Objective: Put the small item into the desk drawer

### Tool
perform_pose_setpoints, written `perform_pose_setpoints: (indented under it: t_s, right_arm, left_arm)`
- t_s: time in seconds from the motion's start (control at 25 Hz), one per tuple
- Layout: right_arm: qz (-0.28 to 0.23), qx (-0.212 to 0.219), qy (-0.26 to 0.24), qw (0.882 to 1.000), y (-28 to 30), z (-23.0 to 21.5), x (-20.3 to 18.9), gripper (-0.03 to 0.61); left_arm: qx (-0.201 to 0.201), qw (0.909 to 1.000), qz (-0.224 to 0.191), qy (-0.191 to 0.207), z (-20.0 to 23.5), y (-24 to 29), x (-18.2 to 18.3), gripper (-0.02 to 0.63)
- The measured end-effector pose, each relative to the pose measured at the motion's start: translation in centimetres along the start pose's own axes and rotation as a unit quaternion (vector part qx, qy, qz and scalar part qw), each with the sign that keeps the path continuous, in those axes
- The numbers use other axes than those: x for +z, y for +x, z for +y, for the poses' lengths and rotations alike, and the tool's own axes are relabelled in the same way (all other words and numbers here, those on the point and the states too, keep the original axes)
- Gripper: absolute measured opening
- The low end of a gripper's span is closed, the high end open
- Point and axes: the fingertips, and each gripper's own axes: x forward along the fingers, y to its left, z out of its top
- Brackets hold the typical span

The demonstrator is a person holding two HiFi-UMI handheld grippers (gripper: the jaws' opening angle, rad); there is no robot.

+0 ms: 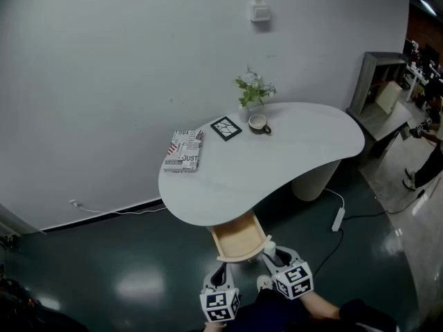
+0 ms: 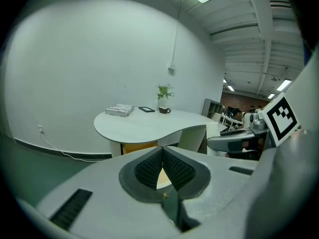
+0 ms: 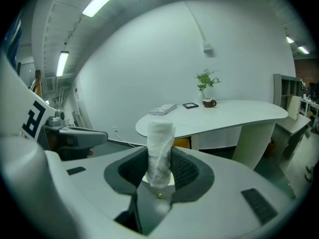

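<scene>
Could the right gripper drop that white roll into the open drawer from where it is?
Probably yes: the right gripper, jaws shut on the white roll, is just beside the pulled-out drawer, with nothing between.

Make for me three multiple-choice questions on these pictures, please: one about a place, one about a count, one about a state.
1. Where on the desk does the mug stand?
A. at the near end
B. in the middle
C. at the far edge, beside the plant

2. How many things are on the desk top?
A. two
B. four
C. six

3. In what state are the right tongs?
A. open and empty
B. shut on a white roll
C. shut on nothing

Answers:
1 C: in the head view the mug is next to the plant, on the wall side.
2 B: the book, the small frame, the mug and the plant.
3 B: the right gripper view shows the roll upright between the pads, pressed from both sides.
</scene>
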Motion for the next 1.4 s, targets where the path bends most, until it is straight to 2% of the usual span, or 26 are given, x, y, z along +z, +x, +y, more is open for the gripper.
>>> perform_pose_setpoints:
  t_s: [0.32,0.76,1.04,1.2,1.4]
  right_arm:
    - [0.010,0.029,-0.016,0.999,3.3,-4.2,2.0,0.140]
    - [0.038,0.044,-0.020,0.998,6.5,-4.6,2.5,0.140]
    - [0.050,0.030,-0.017,0.998,9.9,-4.4,4.6,0.140]
    - [0.063,0.021,-0.015,0.998,11.7,-4.0,4.8,0.140]
    - [0.080,0.004,-0.011,0.997,13.4,-3.5,4.7,0.140]
  left_arm:
    - [0.031,0.9993,0.003,-0.021,-0.5,4.2,1.2,0.005]
    - [0.041,0.9989,-0.001,-0.022,1.8,7.6,3.7,0.005]
    - [0.018,0.9997,0.006,-0.015,4.8,10.2,5.8,0.005]
    - [-0.005,0.9999,0.011,-0.001,6.1,11.8,6.6,0.005]
    - [-0.030,0.9993,0.022,-0.003,7.7,12.9,6.7,0.005]
